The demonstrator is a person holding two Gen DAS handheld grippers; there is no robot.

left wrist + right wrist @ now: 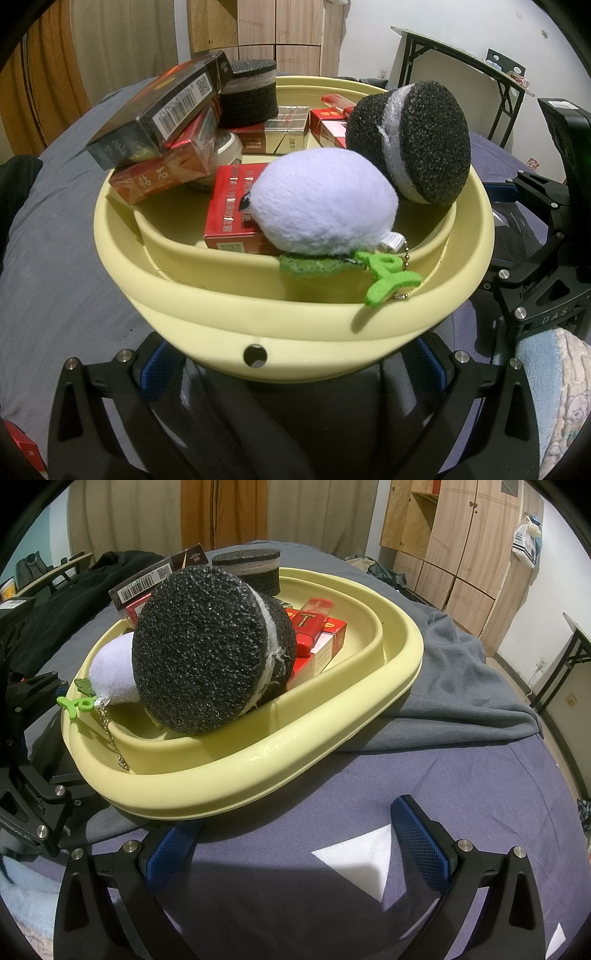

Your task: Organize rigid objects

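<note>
The yellow tub sits on the bed and looks almost full: boxes are piled at its far left, with a white plush and a black sponge near the front, so I think little is left to sort. The left gripper is low at the near rim, fingers on each side, and I cannot tell if it squeezes. The right gripper is spread wide and empty, low over the bed just beside the tub.
</note>
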